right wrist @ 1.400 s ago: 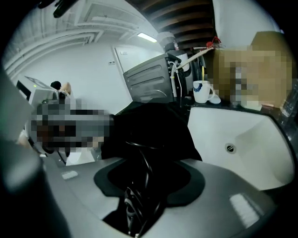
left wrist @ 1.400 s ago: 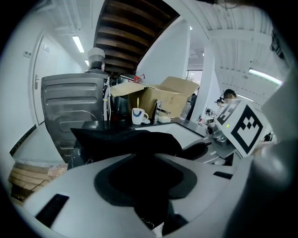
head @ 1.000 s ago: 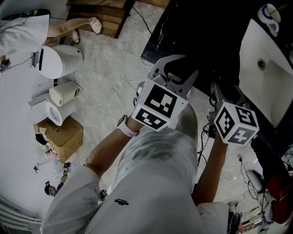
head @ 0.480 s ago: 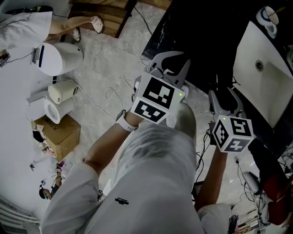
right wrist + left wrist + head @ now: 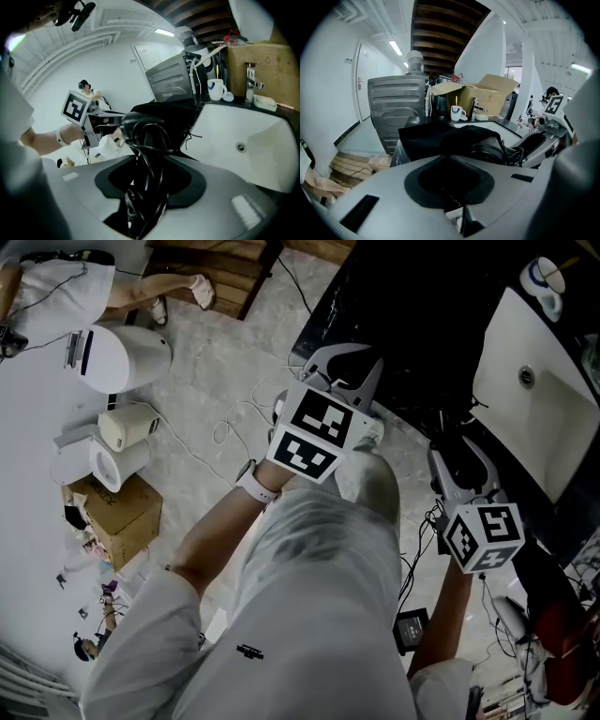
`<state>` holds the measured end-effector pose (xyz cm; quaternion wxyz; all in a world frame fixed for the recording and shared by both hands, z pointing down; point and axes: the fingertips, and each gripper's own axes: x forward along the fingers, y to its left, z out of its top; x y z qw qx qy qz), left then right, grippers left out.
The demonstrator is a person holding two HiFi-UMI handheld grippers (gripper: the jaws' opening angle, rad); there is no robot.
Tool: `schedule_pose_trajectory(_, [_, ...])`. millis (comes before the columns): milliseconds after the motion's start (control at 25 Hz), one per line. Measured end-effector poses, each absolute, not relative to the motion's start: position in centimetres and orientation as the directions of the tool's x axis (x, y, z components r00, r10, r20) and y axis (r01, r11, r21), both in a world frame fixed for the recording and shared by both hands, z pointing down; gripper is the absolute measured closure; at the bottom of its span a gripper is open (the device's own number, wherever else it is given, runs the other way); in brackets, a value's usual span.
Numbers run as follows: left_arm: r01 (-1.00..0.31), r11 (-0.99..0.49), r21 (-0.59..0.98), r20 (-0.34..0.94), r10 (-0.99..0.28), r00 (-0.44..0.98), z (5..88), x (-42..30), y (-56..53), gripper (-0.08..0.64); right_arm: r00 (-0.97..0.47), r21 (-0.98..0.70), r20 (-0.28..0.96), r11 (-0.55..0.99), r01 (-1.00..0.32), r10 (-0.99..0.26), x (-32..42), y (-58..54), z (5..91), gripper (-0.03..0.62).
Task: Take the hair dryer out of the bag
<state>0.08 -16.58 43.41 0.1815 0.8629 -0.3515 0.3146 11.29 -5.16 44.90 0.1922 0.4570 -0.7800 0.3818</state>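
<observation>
A black bag (image 5: 424, 138) lies on the dark counter (image 5: 403, 296). My left gripper (image 5: 345, 367) reaches to the bag's near edge. Its jaws have just been closing, and in the left gripper view my left gripper (image 5: 450, 161) is shut on a fold of the black fabric. My right gripper (image 5: 462, 457) is to the right of it, by the sink. In the right gripper view my right gripper (image 5: 150, 159) is shut on the black hair dryer (image 5: 140, 126). The dryer's cord is looped round it and hangs down between the jaws. The dryer's head is still close against the bag (image 5: 176, 115).
A white sink (image 5: 534, 399) is set in the counter at the right. At the back stand a mug (image 5: 457, 112), a tap and a cardboard box (image 5: 487, 96). A grey appliance (image 5: 396, 108) is at the left. Cables (image 5: 225, 442), white appliances (image 5: 117, 357) and a box (image 5: 127, 512) lie on the floor.
The left gripper's wide jaws have come together at the bag's edge. The right gripper has moved right and toward me with the dryer, away from the left gripper.
</observation>
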Motion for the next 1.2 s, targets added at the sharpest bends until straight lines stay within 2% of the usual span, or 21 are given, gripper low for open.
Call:
schedule_pose_trajectory(200, [-0.718,-0.677,0.162,0.666,-0.462,0.586,43.4,0.2,-16.1,0.529,-0.549,-0.456,0.628,0.311,-0.834,-0.552,11.2,-3.5,43.6,0.399])
schedule_pose_trajectory(560, [-0.731,-0.655,0.19,0.652,-0.473,0.593,42.1,0.5,-14.6,0.52,-0.576,-0.483,0.59,0.324,-0.814,-0.566,11.9,-1.1,40.1,0.399])
schedule_pose_trajectory(1200, [-0.753,-0.611,0.245,0.56,-0.545,0.624,35.7,-0.2,-11.2,0.5,-0.493,-0.467,0.457,0.272,-0.842,-0.741,13.7,-2.1,33.0,0.399])
